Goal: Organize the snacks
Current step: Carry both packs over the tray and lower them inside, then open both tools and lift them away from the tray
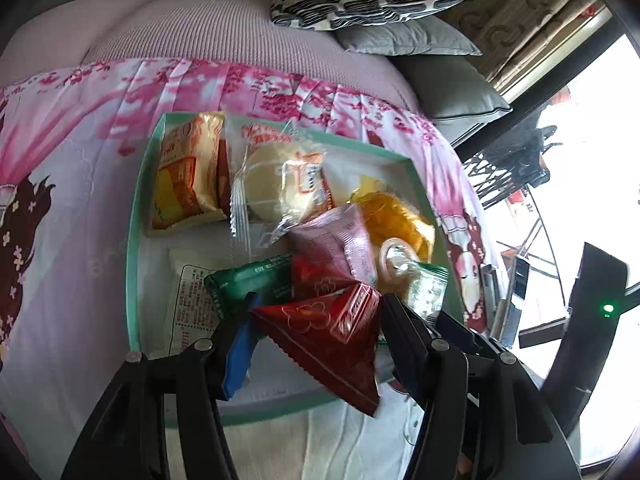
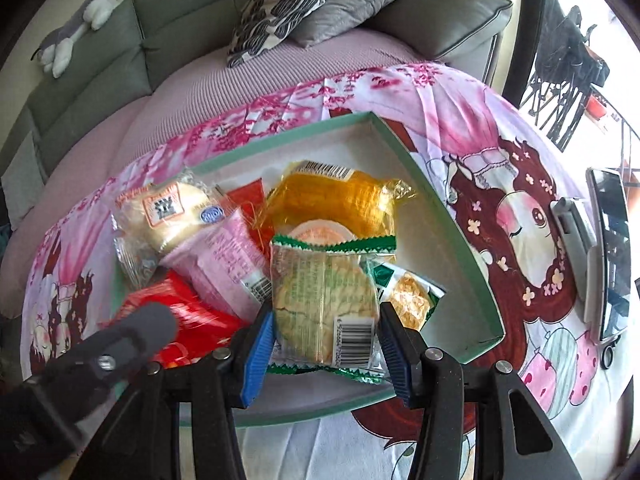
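**Many snacks crowd one green box**

Two cushions (image 2: 304, 4) and a phone (image 2: 610, 252) lie around the box (image 2: 456, 236) on the pink cloth (image 1: 76, 168). Left gripper (image 1: 316, 332) grips a red triangular packet (image 1: 332, 336), over a green packet (image 1: 248, 280). Right gripper (image 2: 326, 336) clamps a clear cracker packet (image 2: 320, 296) with green edges, above the box.
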